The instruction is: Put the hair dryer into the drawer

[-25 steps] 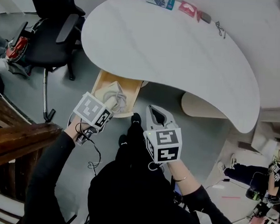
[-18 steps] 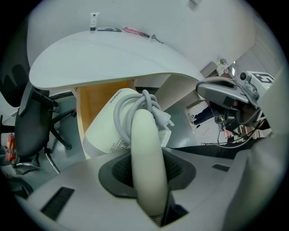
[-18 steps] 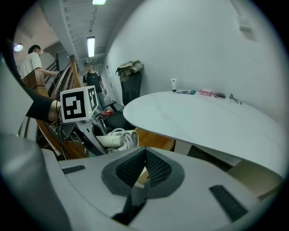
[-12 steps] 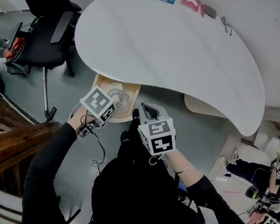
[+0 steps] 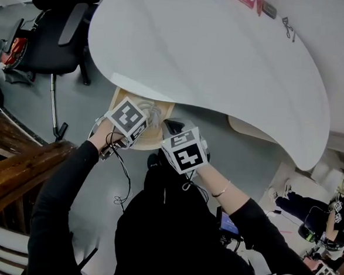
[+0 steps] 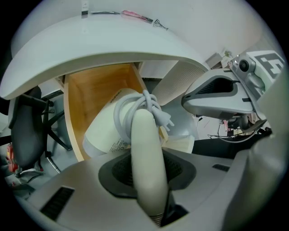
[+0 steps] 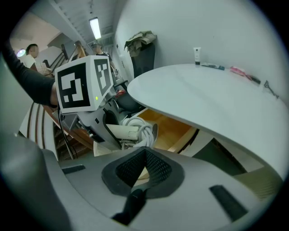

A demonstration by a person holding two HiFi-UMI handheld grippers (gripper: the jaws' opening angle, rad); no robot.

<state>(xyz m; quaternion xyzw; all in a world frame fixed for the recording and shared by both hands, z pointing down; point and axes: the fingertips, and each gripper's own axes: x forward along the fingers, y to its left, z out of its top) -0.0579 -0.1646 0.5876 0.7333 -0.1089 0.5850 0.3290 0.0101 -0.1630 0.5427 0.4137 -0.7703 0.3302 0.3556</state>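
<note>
Left hand-held gripper (image 6: 148, 169) is clamped on the hair dryer (image 6: 113, 131), pads on either side of its handle. The handle's long axis runs straight out along the jaws, and the barrel sits crosswise at the far end, pointing left.

The dryer hangs over the open mouth of the drawer (image 6: 90, 90), not yet set down. The drawer is pulled out from under the near edge of the desk (image 5: 212, 60), directly ahead of and below the dryer, so I'd expect the next move to be a lowering, then release.

Right hand-held gripper (image 7: 145, 158) is closed with nothing between its jaws. It sits just right of the left one, by the drawer's right side. The left is the nearer and the one carrying.

Materials:
- Dryer: smooth cream plastic with a rounded body, and the white cord (image 6: 149, 106) coiled round the neck, plug loose.
- Drawer: bare light wood, a flat-bottomed box.
- Desk: matte white with a curved edge.

Risk: the loose plug could snag on the drawer wall.
</note>
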